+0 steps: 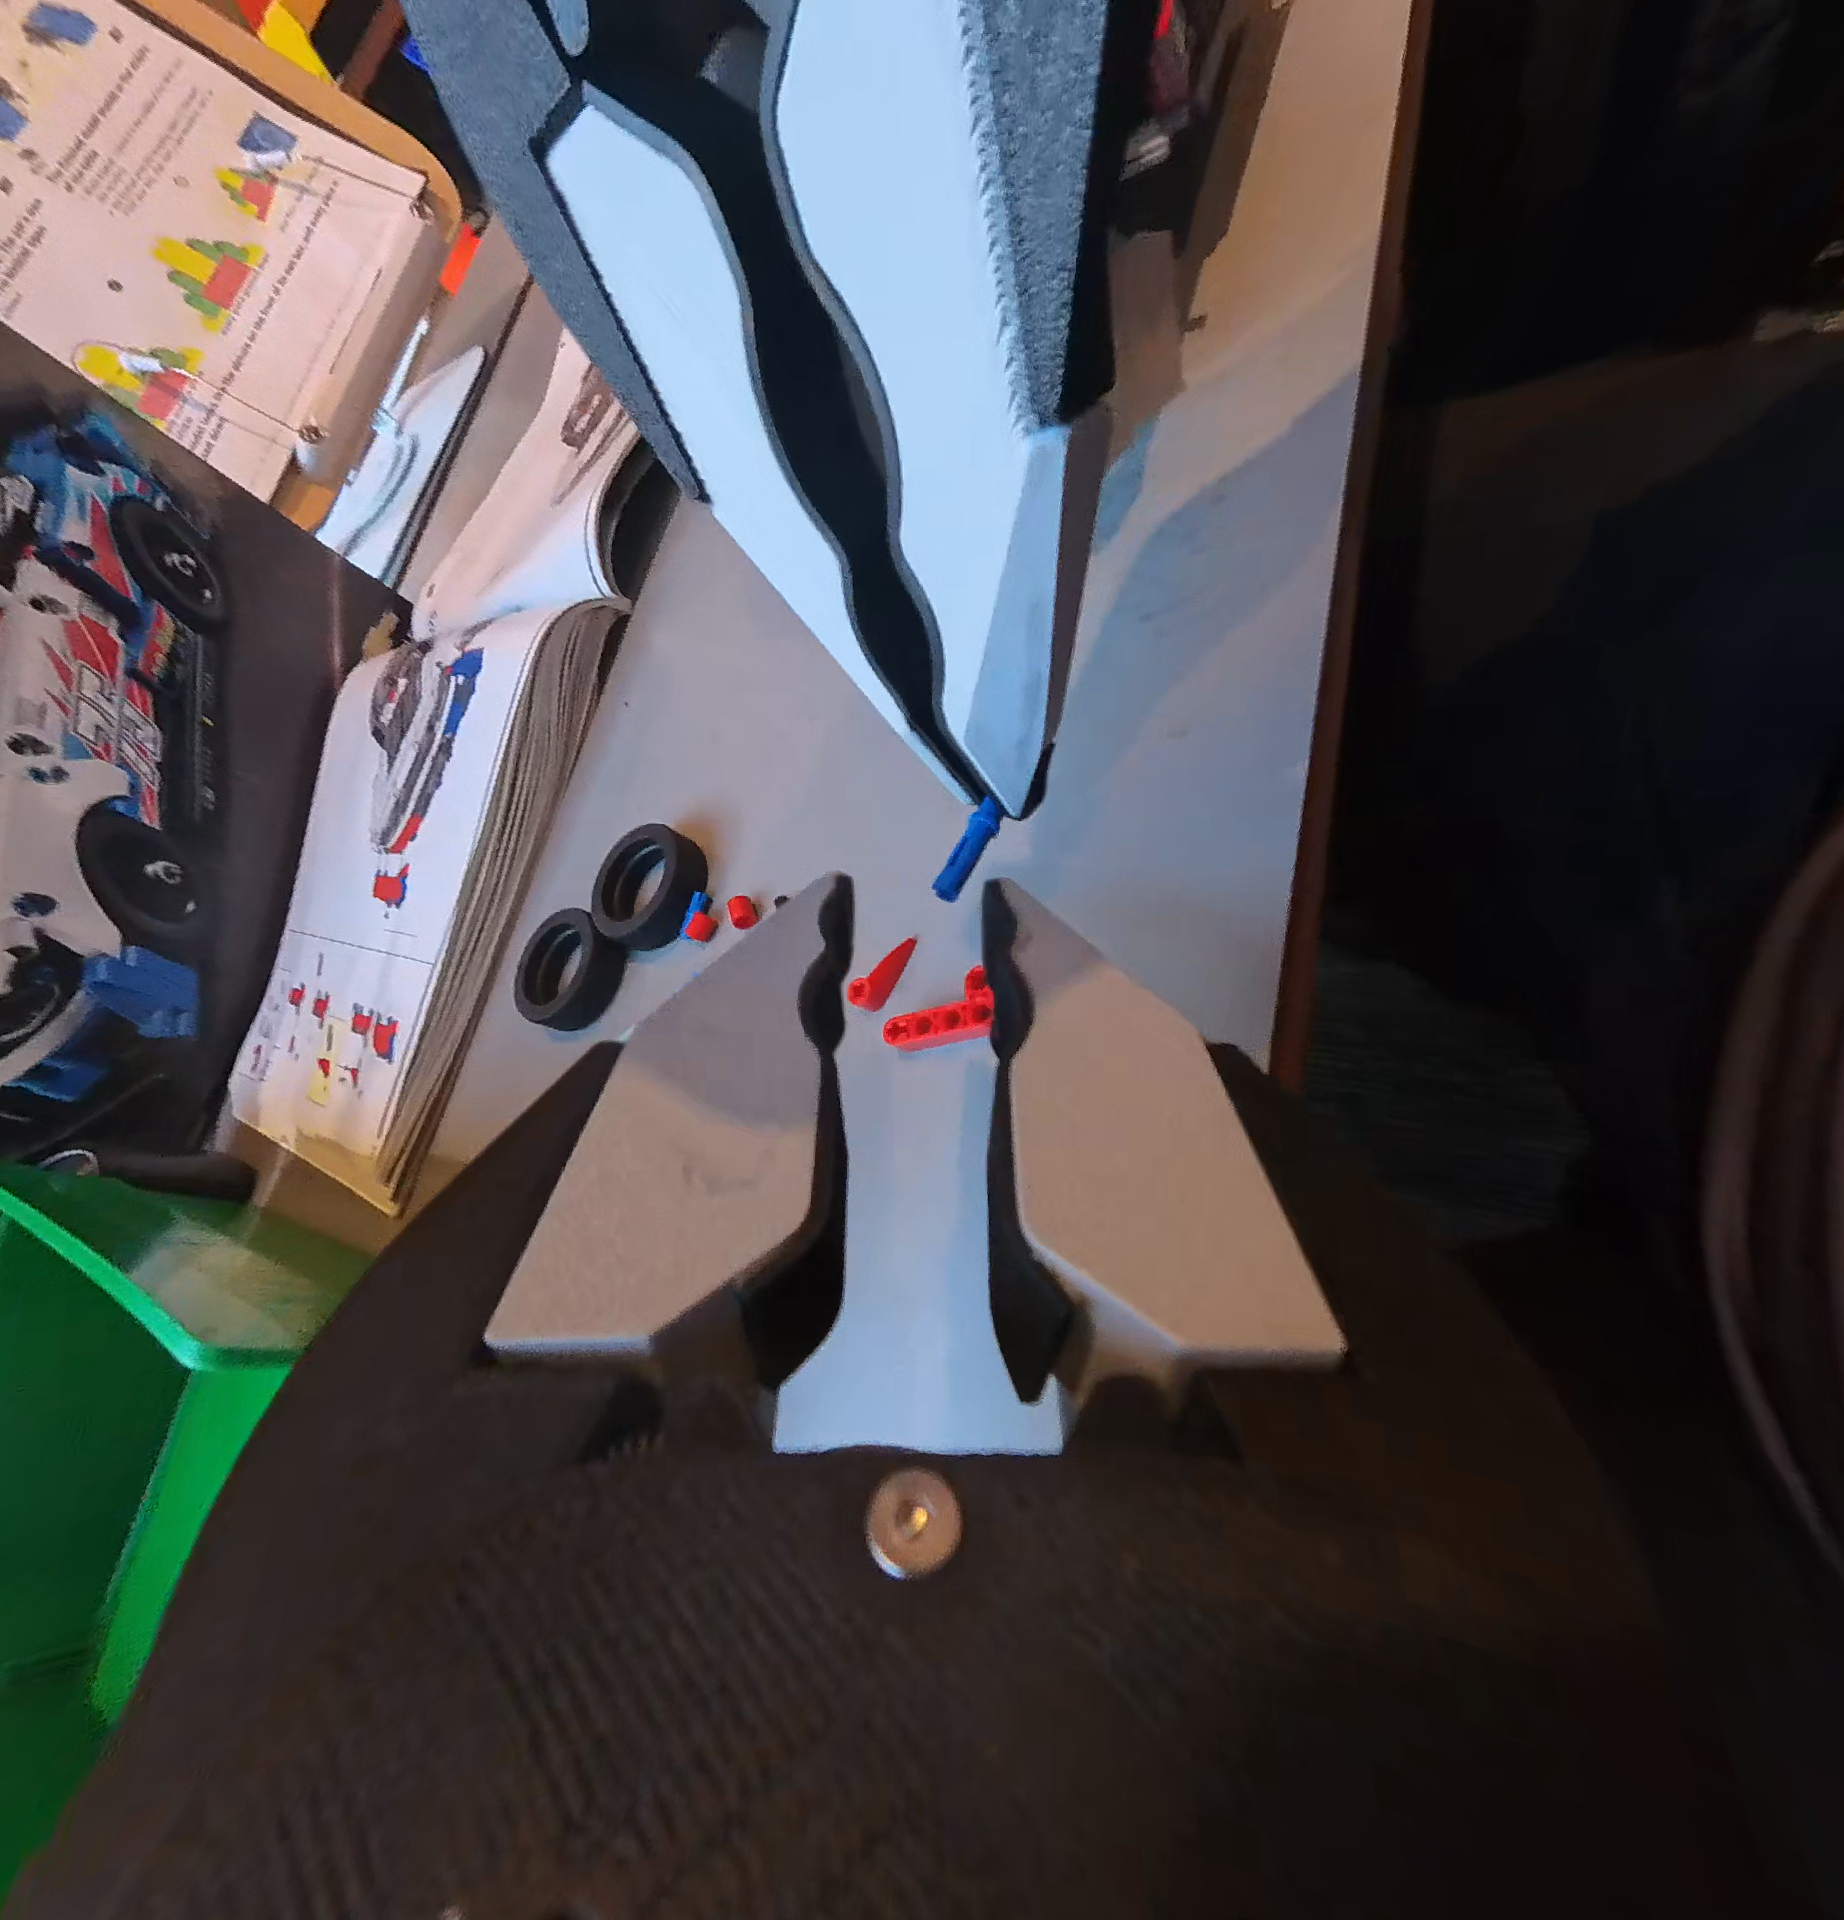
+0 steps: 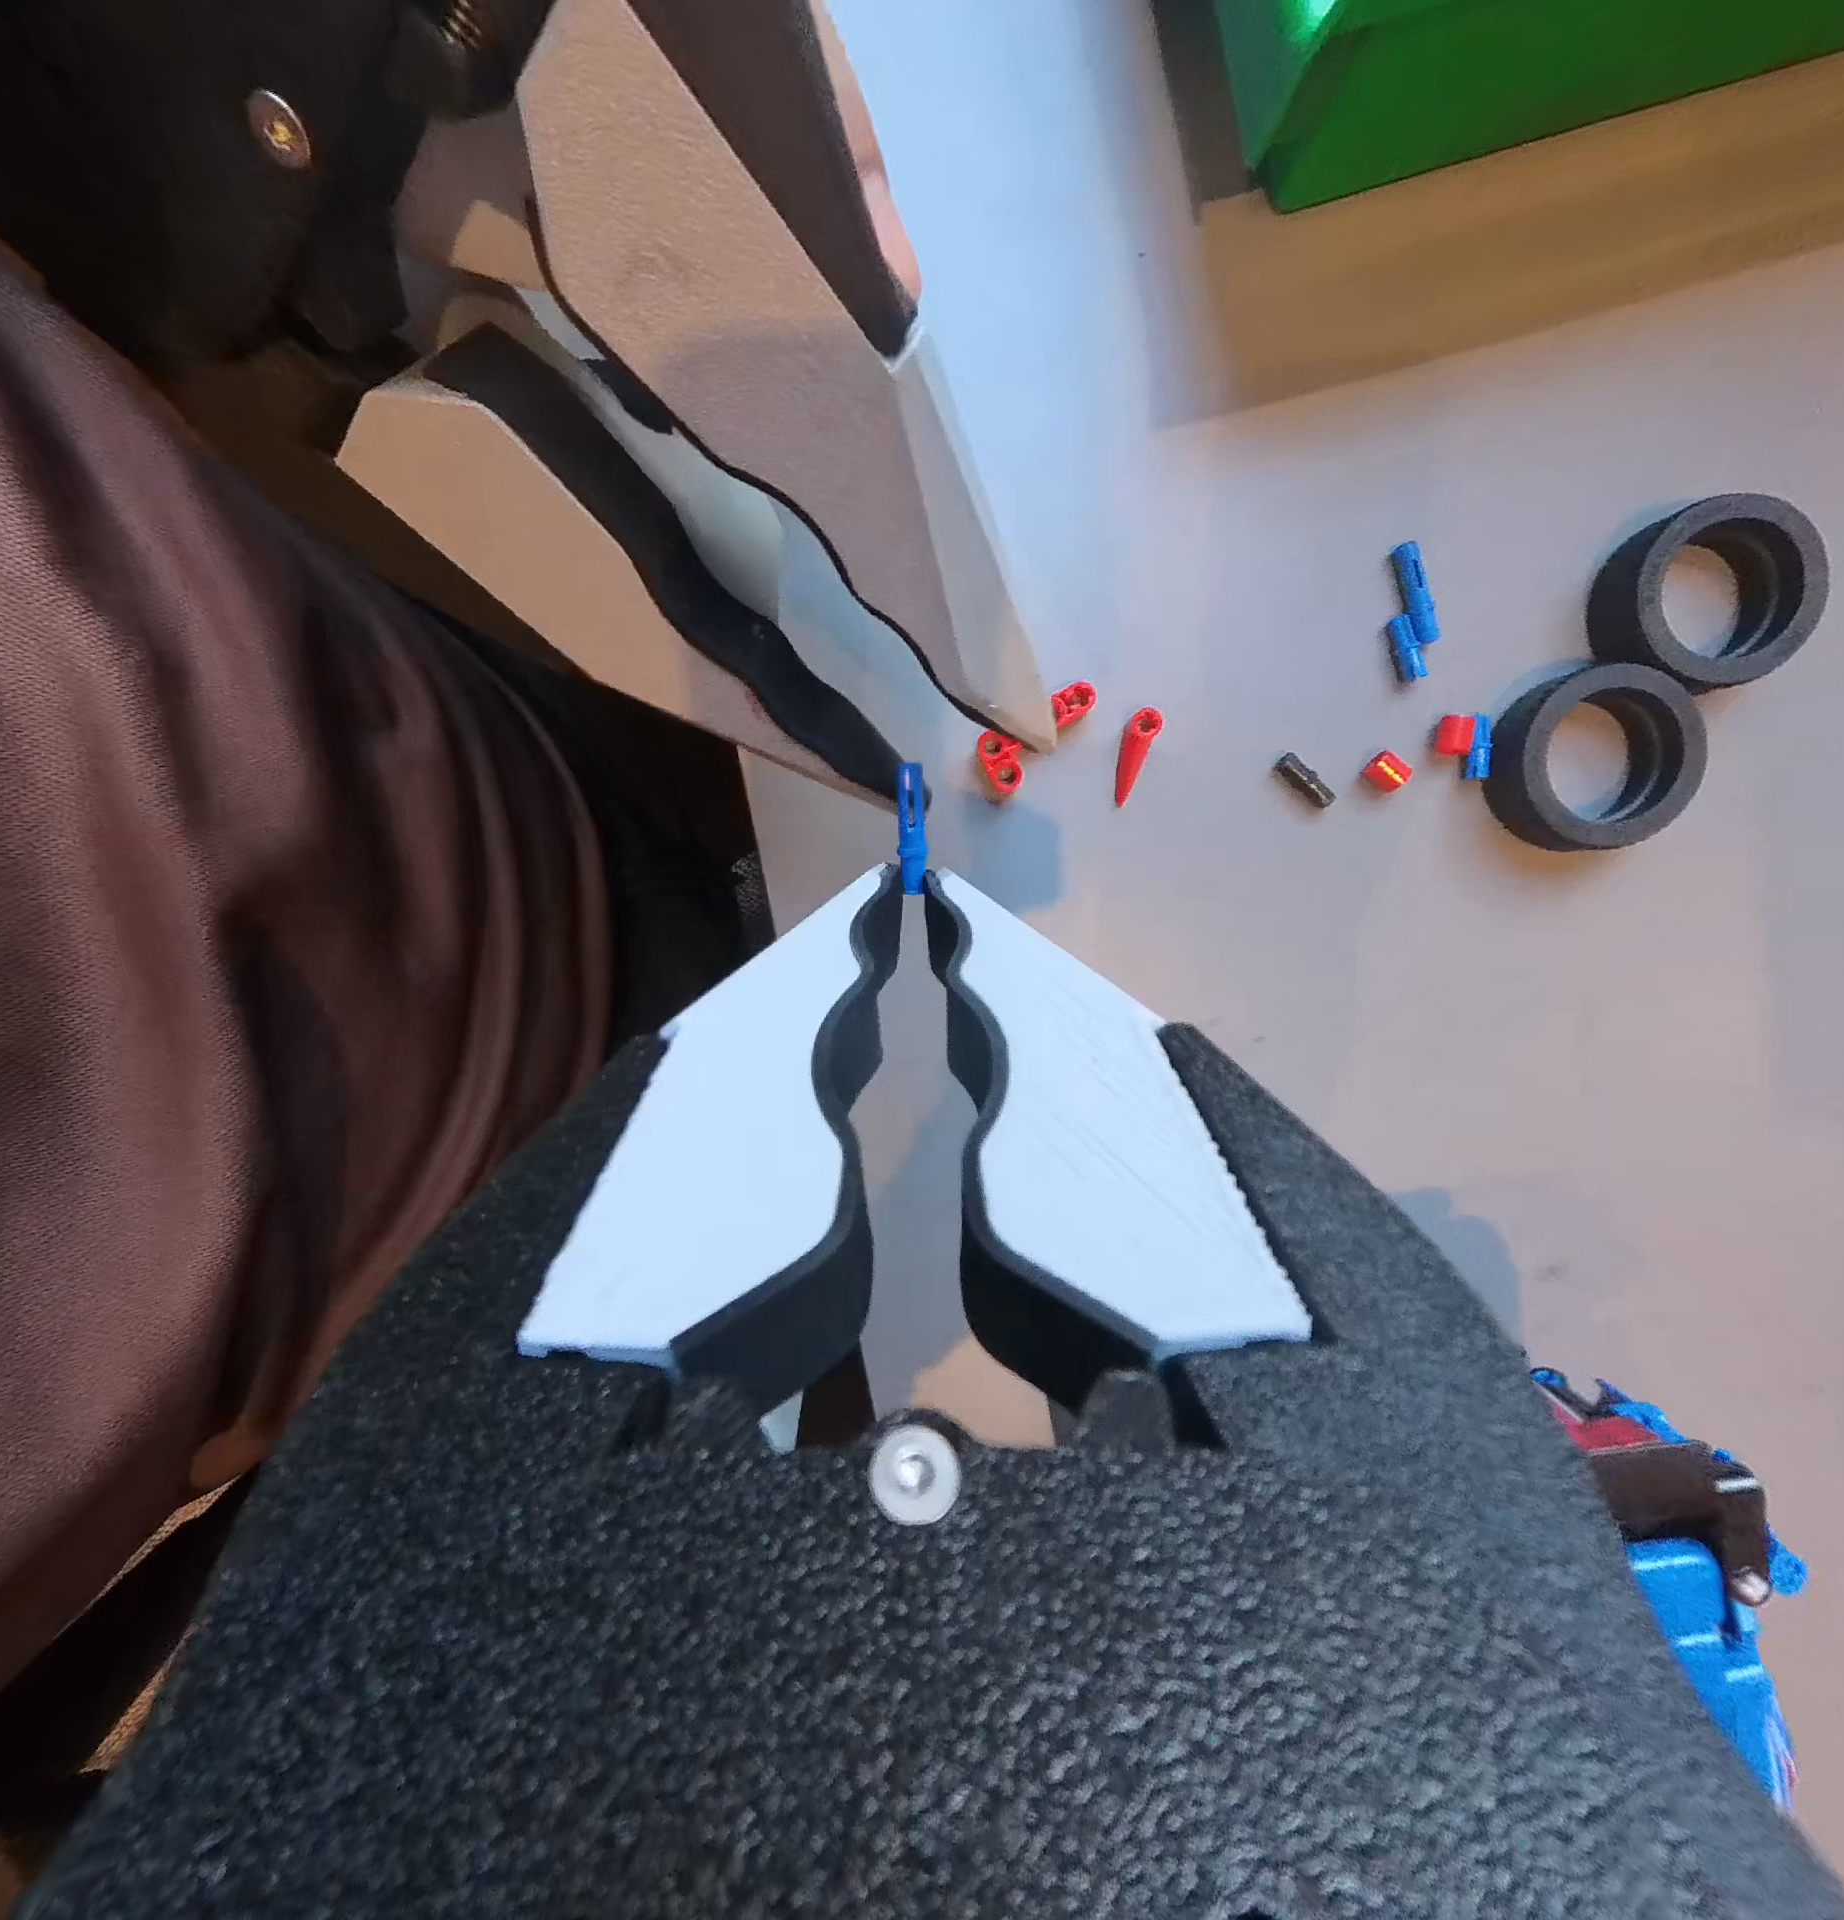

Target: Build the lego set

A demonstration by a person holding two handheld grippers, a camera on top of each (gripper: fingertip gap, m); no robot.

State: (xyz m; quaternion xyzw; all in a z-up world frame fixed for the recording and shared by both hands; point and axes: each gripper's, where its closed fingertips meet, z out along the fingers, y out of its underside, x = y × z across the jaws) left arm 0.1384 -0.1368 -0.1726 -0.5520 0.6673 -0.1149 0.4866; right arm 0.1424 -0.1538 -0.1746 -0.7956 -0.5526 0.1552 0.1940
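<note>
My right gripper (image 2: 907,883) is shut on a small blue pin (image 2: 910,821) and holds it by one end, just above the table. In the left wrist view it (image 1: 1001,805) comes in from above with the blue pin (image 1: 965,852) sticking out of its tip. My left gripper (image 1: 916,904) is open and empty, its tips on either side of a red L-shaped beam (image 1: 939,1018). A red curved piece (image 1: 882,977) lies beside the beam. In the right wrist view the left gripper (image 2: 975,767) partly hides the red beam (image 2: 1001,774).
Two black tyres (image 2: 1593,758) (image 2: 1707,592), blue pins (image 2: 1408,613), a black pin (image 2: 1304,781) and small red pieces (image 2: 1385,769) lie on the grey table (image 2: 1313,1039). An open instruction booklet (image 1: 378,935), the set's box (image 1: 66,727) and a green bin (image 1: 66,1351) stand at the left. The table edge (image 1: 1302,831) is close. Left and right tips are no more than a few centimetres apart. About 7 cm separates my left fingertips from the red curved piece (image 1: 882,977). It turns up in the right wrist view (image 2: 1140,754) as well.
</note>
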